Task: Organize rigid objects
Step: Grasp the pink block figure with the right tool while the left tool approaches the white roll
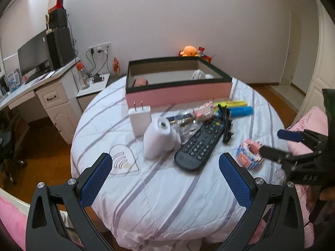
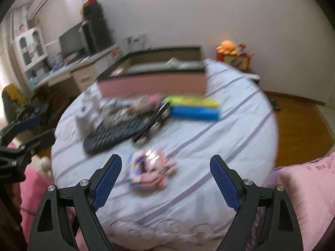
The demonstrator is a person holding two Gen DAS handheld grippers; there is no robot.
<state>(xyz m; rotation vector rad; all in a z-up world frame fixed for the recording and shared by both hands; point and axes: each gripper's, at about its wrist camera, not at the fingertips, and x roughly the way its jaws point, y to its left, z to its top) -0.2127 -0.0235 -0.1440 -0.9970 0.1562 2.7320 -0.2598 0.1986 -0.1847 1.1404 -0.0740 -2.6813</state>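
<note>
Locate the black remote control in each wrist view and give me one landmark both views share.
Left wrist view: the black remote control lies just right of centre on the striped bedding, slanting from lower left to upper right, beside the white cylinder.
Right wrist view: the remote sits left of centre, blurred, beyond the small colourful packet.
Shared landmark: the pink box with a dark rim, behind the remote in both.

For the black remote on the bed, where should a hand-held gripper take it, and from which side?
Grip the remote across its narrow width at the near, rounded end, coming from above. It lies flat and long on the bedspread; its far end sits among the black cable and clutter, and the white cylinder crowds its left side. The left hand-held gripper, open, looks best aligned.
</note>
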